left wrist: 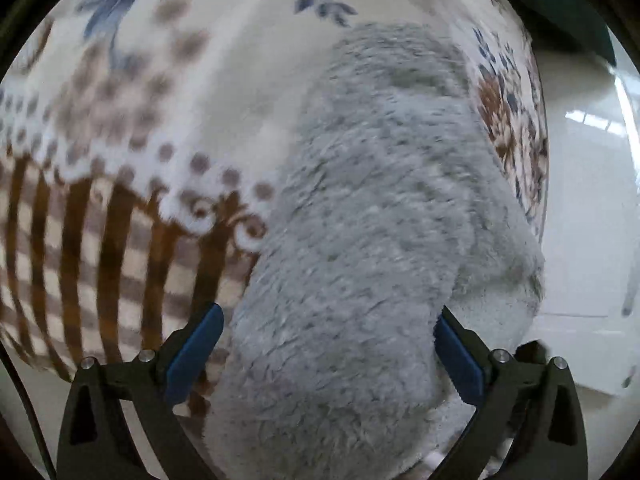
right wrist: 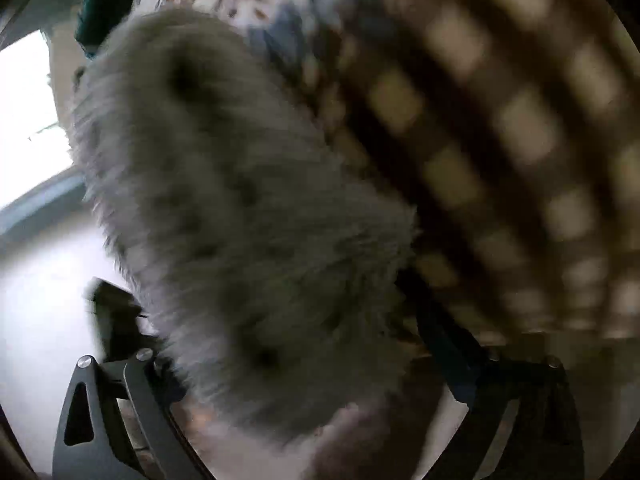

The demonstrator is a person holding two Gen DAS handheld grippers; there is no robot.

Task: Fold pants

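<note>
The grey fleece pants point(left wrist: 372, 220) lie on a patterned blanket point(left wrist: 120, 140), running from my left gripper away to the upper right. My left gripper point(left wrist: 328, 344) is open, its blue-padded fingers point(left wrist: 196, 356) wide apart on either side of the near end of the pants. In the right wrist view the pants point(right wrist: 240, 208) fill the middle, blurred and close. My right gripper point(right wrist: 280, 340) stands open around the fleece, its left finger hidden behind the cloth and its right finger point(right wrist: 448, 344) dark beside it.
The blanket has brown checks point(left wrist: 80, 264), white dotted lace and blue flowers; it shows as dark checks in the right wrist view point(right wrist: 500, 140). A glossy white floor point(left wrist: 584, 200) lies past the blanket's right edge. A dark green cloth point(left wrist: 560, 4) sits at the far right.
</note>
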